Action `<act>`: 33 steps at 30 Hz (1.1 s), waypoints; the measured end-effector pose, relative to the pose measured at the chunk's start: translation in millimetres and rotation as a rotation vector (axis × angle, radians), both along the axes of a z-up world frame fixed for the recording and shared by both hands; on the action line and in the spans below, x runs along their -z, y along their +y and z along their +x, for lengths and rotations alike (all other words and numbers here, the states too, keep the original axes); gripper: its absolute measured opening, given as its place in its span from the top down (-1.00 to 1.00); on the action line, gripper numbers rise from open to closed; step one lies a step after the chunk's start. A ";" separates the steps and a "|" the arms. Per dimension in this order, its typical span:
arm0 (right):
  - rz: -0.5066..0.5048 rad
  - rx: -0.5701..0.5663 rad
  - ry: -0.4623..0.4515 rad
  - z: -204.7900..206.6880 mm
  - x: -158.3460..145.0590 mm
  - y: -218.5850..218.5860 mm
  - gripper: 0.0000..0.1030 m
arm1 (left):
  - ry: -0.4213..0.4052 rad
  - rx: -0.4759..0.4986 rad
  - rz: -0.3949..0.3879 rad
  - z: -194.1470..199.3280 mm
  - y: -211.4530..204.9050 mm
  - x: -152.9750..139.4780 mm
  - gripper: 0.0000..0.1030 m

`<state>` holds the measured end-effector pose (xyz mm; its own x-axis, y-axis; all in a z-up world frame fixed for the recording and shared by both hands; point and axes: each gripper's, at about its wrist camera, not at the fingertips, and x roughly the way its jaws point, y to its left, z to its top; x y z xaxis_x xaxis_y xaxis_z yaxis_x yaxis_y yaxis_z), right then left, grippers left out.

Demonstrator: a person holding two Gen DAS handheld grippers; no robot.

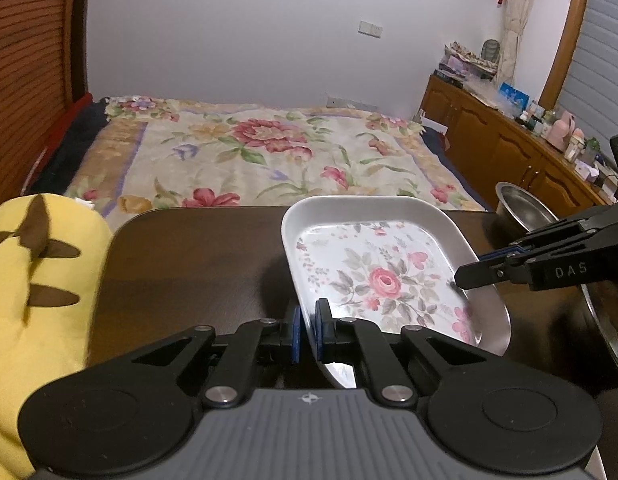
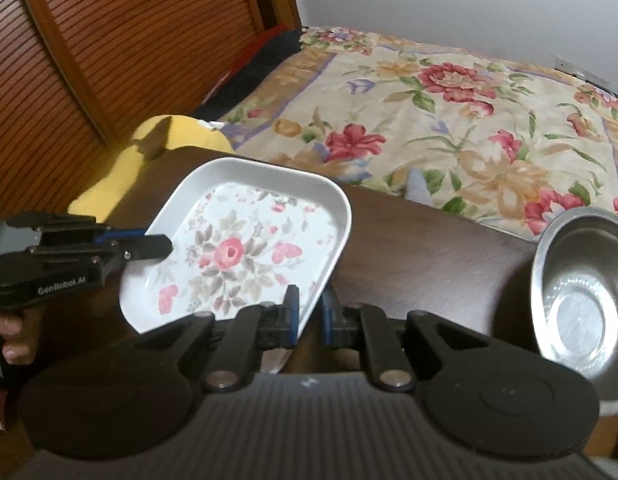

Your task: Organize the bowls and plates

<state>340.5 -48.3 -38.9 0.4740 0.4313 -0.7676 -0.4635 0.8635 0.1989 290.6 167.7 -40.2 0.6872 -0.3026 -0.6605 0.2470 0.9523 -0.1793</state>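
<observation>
1. Left wrist view: left gripper [image 1: 307, 330], fingers clamped on the near left rim of the floral plate [image 1: 389, 276]; plate over the tabletop [image 1: 197, 264], toward its right side. Right gripper [image 1: 469, 276] grips the opposite rim. Steel bowl [image 1: 521, 204] at the far right corner.
2. Right wrist view: right gripper [image 2: 309, 316], fingers clamped on the plate [image 2: 245, 256] rim; left gripper [image 2: 159, 246] on the other rim. Bowl [image 2: 581, 292] at the right edge of the tabletop [image 2: 429, 264].

The steel bowl [image 2: 581, 280] is cut off at the right edge; the yellow cushion [image 1: 37, 300] at the left.
</observation>
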 end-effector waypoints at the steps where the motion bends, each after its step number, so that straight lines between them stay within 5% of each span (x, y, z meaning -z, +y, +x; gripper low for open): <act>1: 0.004 0.000 -0.001 -4.0 -1.7 1.9 0.75 | -0.004 -0.002 0.001 -6.7 2.6 -2.4 0.85; 33: 0.038 0.002 -0.158 -131.6 -55.0 -2.8 0.74 | -0.144 0.024 0.019 -129.7 4.8 -62.8 0.85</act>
